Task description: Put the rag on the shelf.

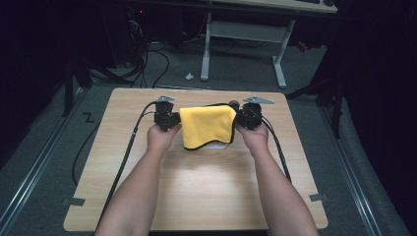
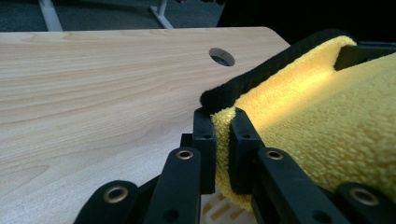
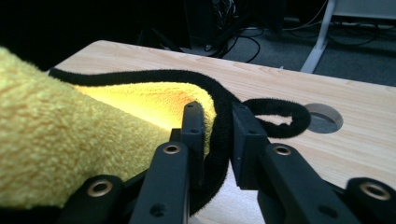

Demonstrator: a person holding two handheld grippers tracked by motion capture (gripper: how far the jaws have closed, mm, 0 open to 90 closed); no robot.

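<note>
- Both grippers, left gripper (image 1: pixel 167 119) and right gripper (image 1: pixel 248 116), pinch the yellow cloth (image 1: pixel 206 126) by its edges.
- Cable hole (image 2: pixel 221 56) sits just beyond; table (image 1: pixel 206 196) bare up front.

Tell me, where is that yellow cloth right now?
In the high view, the yellow cloth hangs over the far middle of the wooden table, stretched between the left gripper and right gripper, each pinching one edge.
</note>
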